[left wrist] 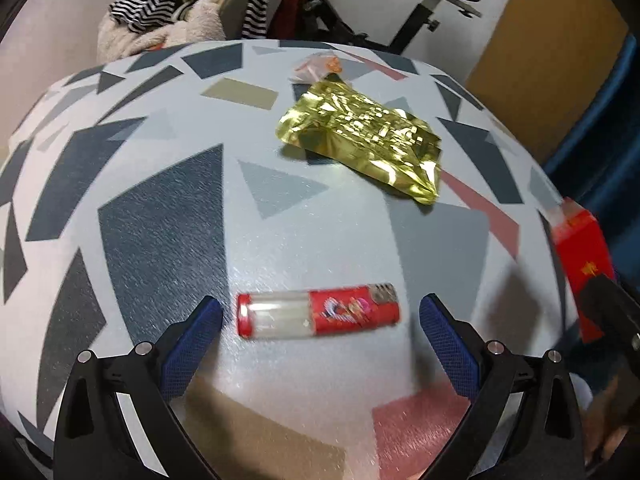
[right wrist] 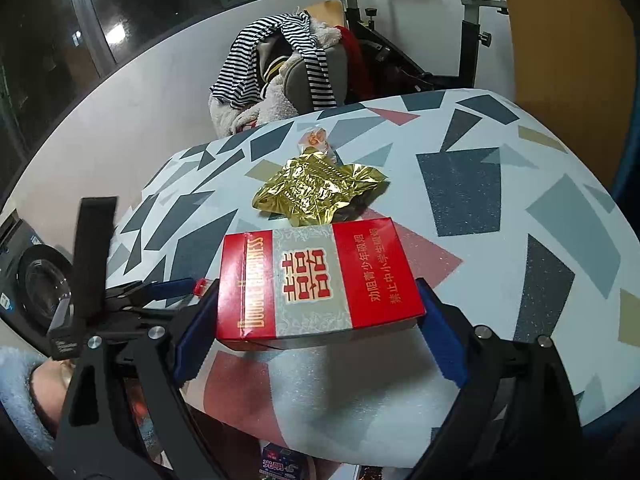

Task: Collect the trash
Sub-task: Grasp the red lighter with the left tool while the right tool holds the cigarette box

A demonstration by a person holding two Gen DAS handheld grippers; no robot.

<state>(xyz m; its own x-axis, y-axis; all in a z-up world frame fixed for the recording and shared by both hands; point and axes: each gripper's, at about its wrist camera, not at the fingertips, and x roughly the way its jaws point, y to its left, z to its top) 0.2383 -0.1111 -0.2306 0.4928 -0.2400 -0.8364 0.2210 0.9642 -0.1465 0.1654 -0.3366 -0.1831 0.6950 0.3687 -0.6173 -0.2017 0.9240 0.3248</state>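
The left gripper (left wrist: 320, 312) hovers over the patterned grey, blue and pink tabletop (left wrist: 160, 200) with its blue-padded fingers (left wrist: 192, 340) spread wide on either side of a red and clear plastic lighter (left wrist: 318, 315), which lies flat with its length running from one pad toward the other; neither pad touches it. The right gripper (right wrist: 320, 312) pinches a red and silver cardboard cigarette pack (right wrist: 320, 284) by its two ends, apparently lifted just above the tabletop at the near edge. Farther off lie a crumpled gold foil wrapper (left wrist: 360, 148) and, beyond it, a small clear and orange candy wrapper (left wrist: 316, 66). The main risk, as I judge it, is the lighter: closing end to end on a smooth, rounded body could make it squirt out, skid toward the near edge or pivot free. The pack is held only at its ends, so a tilt or a bump between the two grippers, which sit near each other, could shake it loose. The light foil could slide away if brushed.
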